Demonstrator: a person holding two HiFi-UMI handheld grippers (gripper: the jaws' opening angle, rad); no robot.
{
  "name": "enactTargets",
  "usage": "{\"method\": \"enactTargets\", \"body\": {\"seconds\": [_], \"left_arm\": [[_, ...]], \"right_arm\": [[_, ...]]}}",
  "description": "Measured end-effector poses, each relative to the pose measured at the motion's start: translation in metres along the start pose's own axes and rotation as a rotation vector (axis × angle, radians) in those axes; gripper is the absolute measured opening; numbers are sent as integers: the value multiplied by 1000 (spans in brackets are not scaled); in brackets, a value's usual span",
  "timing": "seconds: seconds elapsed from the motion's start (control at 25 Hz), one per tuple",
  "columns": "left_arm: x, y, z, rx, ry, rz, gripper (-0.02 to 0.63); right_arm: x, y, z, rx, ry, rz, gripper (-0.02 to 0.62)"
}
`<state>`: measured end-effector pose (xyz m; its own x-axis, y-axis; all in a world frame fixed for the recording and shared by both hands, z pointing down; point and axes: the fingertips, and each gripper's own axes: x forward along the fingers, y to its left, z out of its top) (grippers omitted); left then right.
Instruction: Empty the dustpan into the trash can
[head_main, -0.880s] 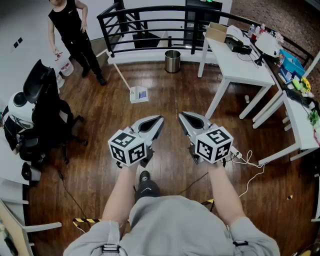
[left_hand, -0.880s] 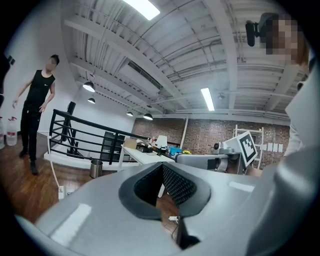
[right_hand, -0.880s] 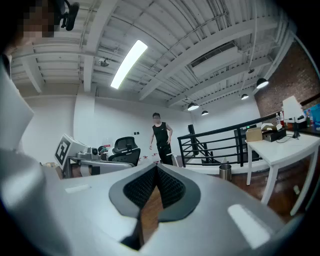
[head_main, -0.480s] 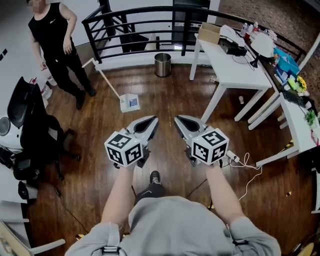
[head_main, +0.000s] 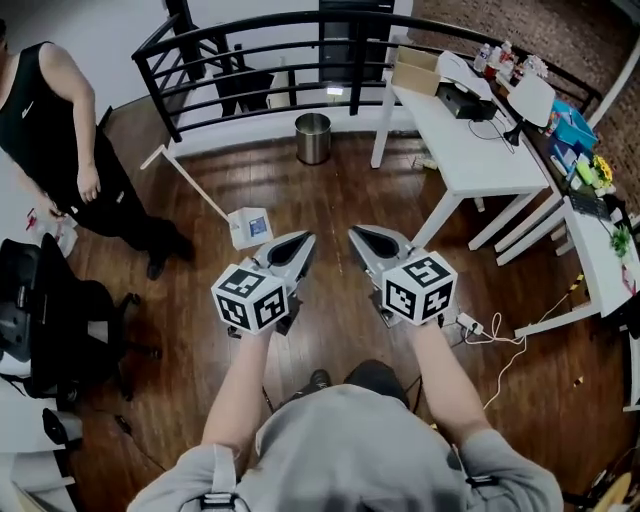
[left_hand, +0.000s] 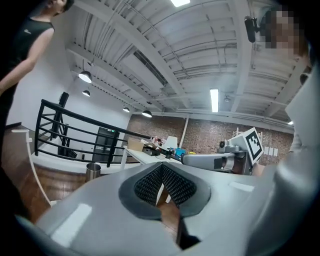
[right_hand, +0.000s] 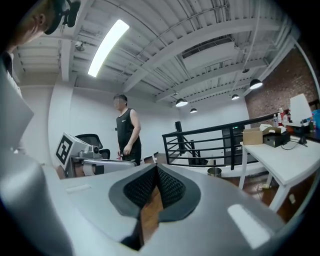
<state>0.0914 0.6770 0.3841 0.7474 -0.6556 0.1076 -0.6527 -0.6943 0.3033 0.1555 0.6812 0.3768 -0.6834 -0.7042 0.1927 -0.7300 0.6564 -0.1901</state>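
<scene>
1. Grippers first: your left gripper (head_main: 301, 243) and your right gripper (head_main: 359, 236) are side by side in the middle of the head view. Both have the jaws pressed together, with nothing between them.
2. The dustpan (head_main: 250, 226) stands on the wooden floor (head_main: 330, 195), just to the upper left of your left gripper and not touched by it. Its long handle (head_main: 190, 185) runs toward the upper left.
3. The trash can (head_main: 313, 137) stands at the top centre, well apart from the dustpan.
4. 1 person (head_main: 60, 130) in black stands at the left edge.

No legible text, label, brand, number or sign shows anywhere
</scene>
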Motion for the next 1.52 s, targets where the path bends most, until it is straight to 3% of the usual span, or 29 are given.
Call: {"method": "enactTargets", "body": {"seconds": [0.2, 0.4, 0.72, 0.96, 1.16, 1.28, 1.52], "left_arm": [[42, 68, 12, -15, 3, 22, 5], [93, 150, 33, -11, -10, 95, 5], [140, 282, 81, -40, -50, 295, 5], [114, 372, 90, -88, -62, 482, 5], [74, 450, 88, -92, -74, 606, 5], [45, 506, 91, -81, -97, 675, 5], [-4, 614, 91, -82, -137, 720, 5]], "right_arm": [[71, -48, 8, 14, 19, 18, -2], [155, -104, 23, 14, 25, 87, -2], [303, -162, 69, -2, 59, 274, -2], [397, -143, 84, -4, 96, 450, -2], [467, -110, 76, -19, 133, 538, -2], [516, -91, 70, -45, 161, 565, -2], [617, -43, 82, -98, 175, 568, -2]]}}
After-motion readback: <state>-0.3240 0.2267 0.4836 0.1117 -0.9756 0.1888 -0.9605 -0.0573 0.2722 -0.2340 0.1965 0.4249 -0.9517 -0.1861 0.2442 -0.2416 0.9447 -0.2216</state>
